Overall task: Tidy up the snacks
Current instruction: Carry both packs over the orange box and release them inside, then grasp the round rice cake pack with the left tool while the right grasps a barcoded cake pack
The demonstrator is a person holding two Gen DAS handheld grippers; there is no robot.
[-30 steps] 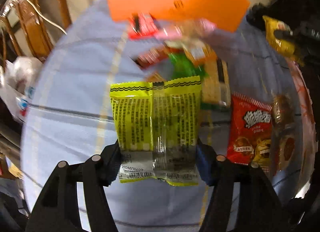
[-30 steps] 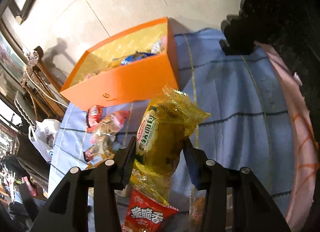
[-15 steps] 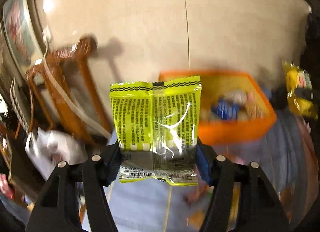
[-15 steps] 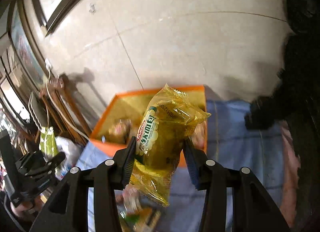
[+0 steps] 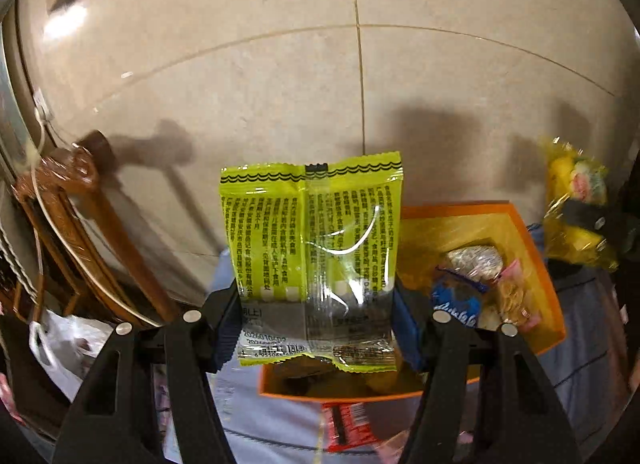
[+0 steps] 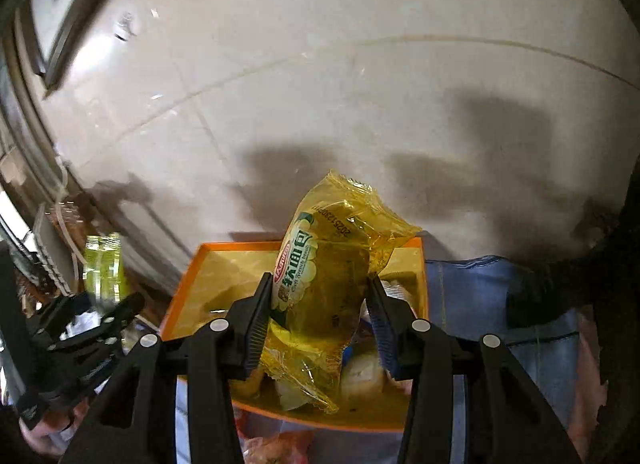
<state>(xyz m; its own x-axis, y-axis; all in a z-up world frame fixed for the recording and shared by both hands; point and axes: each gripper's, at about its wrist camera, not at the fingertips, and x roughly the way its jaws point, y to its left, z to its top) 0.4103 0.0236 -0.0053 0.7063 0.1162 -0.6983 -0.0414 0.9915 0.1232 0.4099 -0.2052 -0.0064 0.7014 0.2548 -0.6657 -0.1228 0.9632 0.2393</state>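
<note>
Holding one snack per claw above the orange box (image 5: 536, 260)
Left claw (image 5: 312, 324) clamps lime-green packet (image 5: 312, 240) by its sides; right claw (image 6: 318, 324) pinches yellow bread bag (image 6: 320, 288); box holds several snacks.

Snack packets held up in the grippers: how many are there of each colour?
Lime-green packet: 1, the flat lime-green snack packet in the left gripper.
Golden-yellow packet: 1, the soft bread packet in the right gripper.
Total: 2, both held above the orange box.
</note>
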